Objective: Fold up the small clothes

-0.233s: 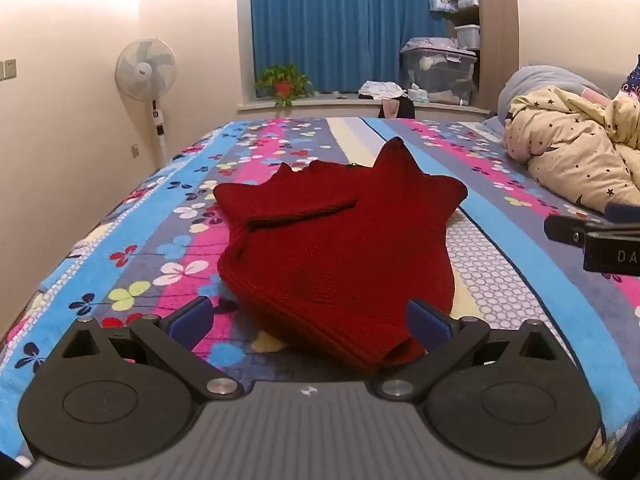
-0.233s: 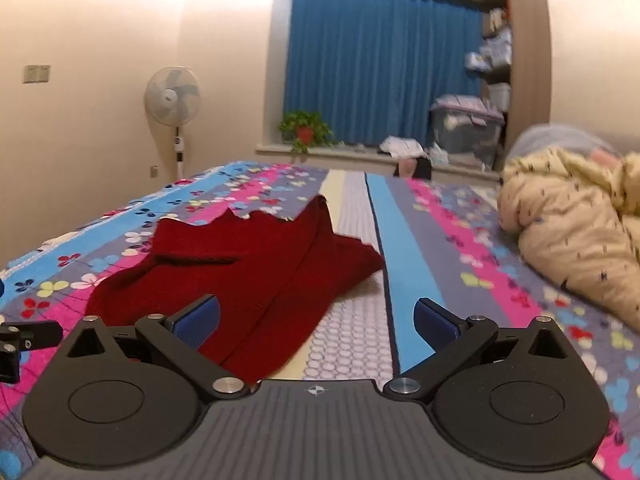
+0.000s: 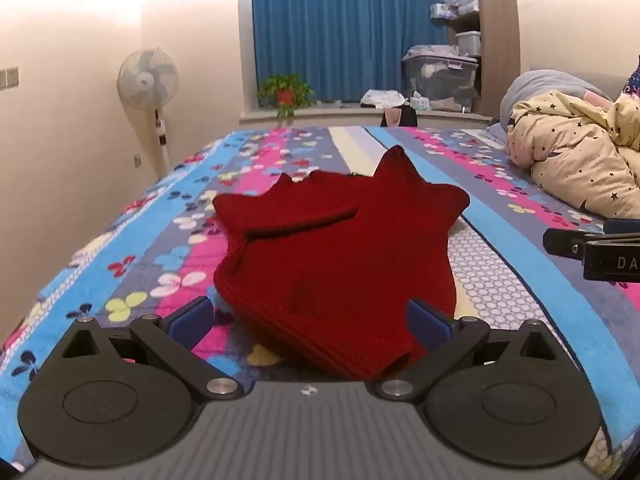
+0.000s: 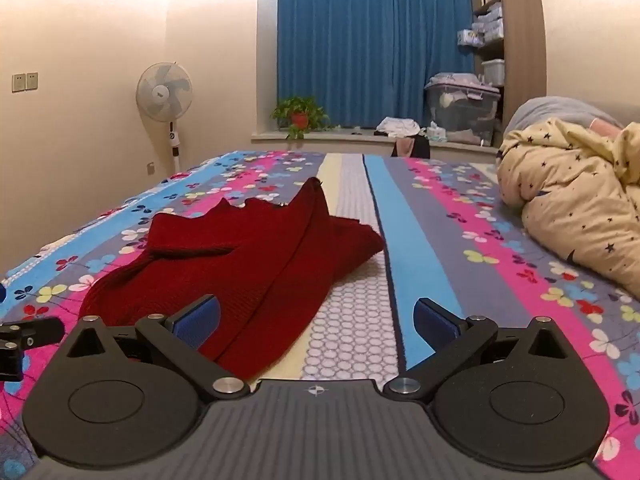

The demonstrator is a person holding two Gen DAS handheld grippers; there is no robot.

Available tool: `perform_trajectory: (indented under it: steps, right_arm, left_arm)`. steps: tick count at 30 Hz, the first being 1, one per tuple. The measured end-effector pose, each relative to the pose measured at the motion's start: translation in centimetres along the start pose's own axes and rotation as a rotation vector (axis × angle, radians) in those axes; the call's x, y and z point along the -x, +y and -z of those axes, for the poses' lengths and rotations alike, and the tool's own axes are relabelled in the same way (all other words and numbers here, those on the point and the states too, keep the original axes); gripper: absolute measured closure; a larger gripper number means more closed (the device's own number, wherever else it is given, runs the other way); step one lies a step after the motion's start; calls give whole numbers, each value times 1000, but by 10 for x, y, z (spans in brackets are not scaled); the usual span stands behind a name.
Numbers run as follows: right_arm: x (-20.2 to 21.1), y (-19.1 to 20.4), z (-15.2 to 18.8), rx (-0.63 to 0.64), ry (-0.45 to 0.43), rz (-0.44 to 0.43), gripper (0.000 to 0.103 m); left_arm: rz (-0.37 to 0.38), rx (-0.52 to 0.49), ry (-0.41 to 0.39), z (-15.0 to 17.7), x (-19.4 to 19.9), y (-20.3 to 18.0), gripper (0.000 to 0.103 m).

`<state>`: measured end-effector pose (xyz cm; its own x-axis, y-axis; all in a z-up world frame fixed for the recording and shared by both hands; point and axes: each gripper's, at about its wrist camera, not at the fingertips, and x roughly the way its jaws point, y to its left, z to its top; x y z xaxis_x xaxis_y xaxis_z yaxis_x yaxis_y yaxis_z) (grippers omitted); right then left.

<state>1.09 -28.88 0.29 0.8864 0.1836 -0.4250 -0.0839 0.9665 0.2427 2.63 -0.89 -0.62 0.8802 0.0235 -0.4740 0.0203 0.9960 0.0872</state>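
One red sweater (image 3: 336,264) lies partly folded near the middle of the bed (image 3: 520,280), close to its near edge. The left gripper (image 3: 310,318) and right gripper (image 4: 316,318) both hover released, fingers spread, holding nothing. To fold well, pinch the near hem at both corners evenly, lifting together. Two grippers, one garment

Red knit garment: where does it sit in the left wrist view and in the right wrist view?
Left wrist: the red knit garment lies centre frame on the striped bedspread, its near edge between the open left gripper fingers.
Right wrist: the garment lies left of centre, its near edge behind the right gripper left finger.
Shared landmark: the potted plant on the window ledge.
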Motion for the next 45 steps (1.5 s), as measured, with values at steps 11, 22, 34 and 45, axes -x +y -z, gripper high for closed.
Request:
perform_trajectory:
  steps: [11,22,34,45]
  right_arm:
    - [-42,60,1,176,36,3,5]
    - [-49,59,8,180,47,10,5]
    - [-48,60,10,187,37,8,5]
    - [-47,65,12,212,34,13,9]
  left_arm:
    - [33,54,40,-2,-7,1,1]
    - [28,46,56,-2,-11,-1,1]
    - [30,40,63,0,-11,-6,1]
    - [29,43,67,1,-10,-6,1]
